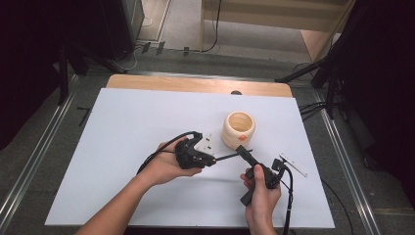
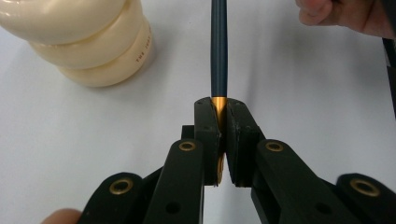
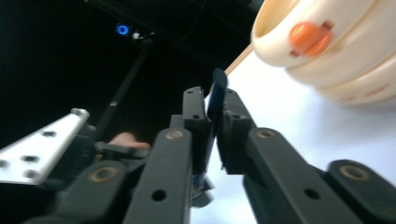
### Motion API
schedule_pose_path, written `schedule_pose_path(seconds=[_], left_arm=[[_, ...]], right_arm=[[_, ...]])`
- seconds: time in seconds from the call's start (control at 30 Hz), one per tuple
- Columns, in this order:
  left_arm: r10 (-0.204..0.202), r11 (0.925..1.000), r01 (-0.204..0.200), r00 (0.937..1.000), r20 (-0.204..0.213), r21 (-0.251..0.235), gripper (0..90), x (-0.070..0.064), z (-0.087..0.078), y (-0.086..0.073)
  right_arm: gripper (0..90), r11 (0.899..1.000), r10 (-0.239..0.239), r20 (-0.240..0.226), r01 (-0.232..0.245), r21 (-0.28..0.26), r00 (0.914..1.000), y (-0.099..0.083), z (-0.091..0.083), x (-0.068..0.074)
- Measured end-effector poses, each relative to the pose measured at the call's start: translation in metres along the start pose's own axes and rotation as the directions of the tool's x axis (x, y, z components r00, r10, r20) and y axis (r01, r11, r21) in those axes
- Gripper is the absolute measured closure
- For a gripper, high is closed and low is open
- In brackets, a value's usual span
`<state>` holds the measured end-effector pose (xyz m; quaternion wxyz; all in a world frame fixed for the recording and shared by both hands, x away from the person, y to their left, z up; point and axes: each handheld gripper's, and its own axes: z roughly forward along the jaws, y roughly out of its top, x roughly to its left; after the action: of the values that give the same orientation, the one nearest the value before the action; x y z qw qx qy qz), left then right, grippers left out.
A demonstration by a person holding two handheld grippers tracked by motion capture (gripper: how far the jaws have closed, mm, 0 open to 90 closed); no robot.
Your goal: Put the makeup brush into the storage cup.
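**Both hand-held grippers on 1 dark pen beside a cream holder**

High view: I hold my left hand-held gripper [image 1: 208,159] in my left hand [image 1: 166,166] and my right hand-held gripper [image 1: 243,151] in my right hand [image 1: 262,188], both low over the white tabletop [image 1: 122,147]. A thin dark pen [image 1: 226,156] spans the gap between them, just in front of the cream ribbed holder [image 1: 238,129], which stands upright near the middle of the tabletop.

Left gripper view: my left hand-held gripper [image 2: 222,135] is closed on the pen [image 2: 218,46] at its gold band, with the dark blue barrel running straight away from the jaws. The holder [image 2: 79,42] stands to the upper left, apart from the pen. Fingers of my right hand [image 2: 341,14] show at the upper right.

Right gripper view: my right hand-held gripper [image 3: 212,121] is closed on a dark blue part of the pen [image 3: 217,93], whose end stands above the jaw tips. The holder [image 3: 345,51] lies to the upper right, with an orange object [image 3: 308,36] at its rim.
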<state>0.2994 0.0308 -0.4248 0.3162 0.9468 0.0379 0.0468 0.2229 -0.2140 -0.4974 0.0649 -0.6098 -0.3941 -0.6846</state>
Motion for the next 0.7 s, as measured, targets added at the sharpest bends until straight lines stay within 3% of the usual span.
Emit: schedule_pose_path(seconds=[0.13,0.23,0.33,0.37,0.4,0.43,0.53,0.57,0.6,0.7], left_arm=[[-0.011,0.9994,0.011,0.9999,-0.007,0.031,85.8,0.001,0.001,-0.002],[-0.024,0.9986,0.025,0.9995,-0.019,0.047,85.8,0.003,-0.001,-0.005],[-0.034,0.9977,0.035,0.9992,-0.023,0.058,85.8,0.006,-0.004,-0.006],[-0.033,0.9975,0.035,0.9991,-0.025,0.062,85.8,0.006,-0.004,-0.007],[-0.036,0.9970,0.038,0.9990,-0.027,0.067,85.9,0.006,-0.005,-0.007],[-0.035,0.9966,0.037,0.9990,-0.028,0.074,85.9,0.007,-0.006,-0.007],[-0.040,0.9948,0.042,0.9989,-0.024,0.093,85.8,0.009,-0.007,-0.007],[-0.043,0.9942,0.045,0.9988,-0.023,0.098,85.9,0.009,-0.007,-0.007],[-0.042,0.9934,0.044,0.9989,-0.022,0.106,85.9,0.009,-0.008,-0.007],[-0.047,0.9913,0.049,0.9988,-0.017,0.122,85.9,0.010,-0.008,-0.007]], right_arm=[[61.9,0.994,-0.105,0.052,0.107,-0.033,0.9931,0.002,-0.002,-0.002],[54.5,0.979,-0.196,0.072,0.199,-0.037,0.9779,0.005,-0.003,0.000],[48.0,0.950,-0.304,0.115,0.310,-0.037,0.9458,0.006,-0.005,0.003],[47.1,0.934,-0.349,0.133,0.356,-0.033,0.9278,0.007,-0.005,0.003],[46.8,0.927,-0.368,0.143,0.375,-0.027,0.9188,0.007,-0.006,0.004],[46.1,0.907,-0.414,0.156,0.421,-0.016,0.8968,0.008,-0.006,0.005],[43.3,0.860,-0.504,0.183,0.511,0.008,0.8443,0.008,-0.007,0.009],[42.1,0.829,-0.551,0.195,0.559,0.019,0.8113,0.007,-0.007,0.010],[40.7,0.806,-0.583,0.204,0.591,0.029,0.7862,0.006,-0.007,0.011],[37.9,0.719,-0.686,0.224,0.693,0.056,0.6927,0.005,-0.007,0.014]])
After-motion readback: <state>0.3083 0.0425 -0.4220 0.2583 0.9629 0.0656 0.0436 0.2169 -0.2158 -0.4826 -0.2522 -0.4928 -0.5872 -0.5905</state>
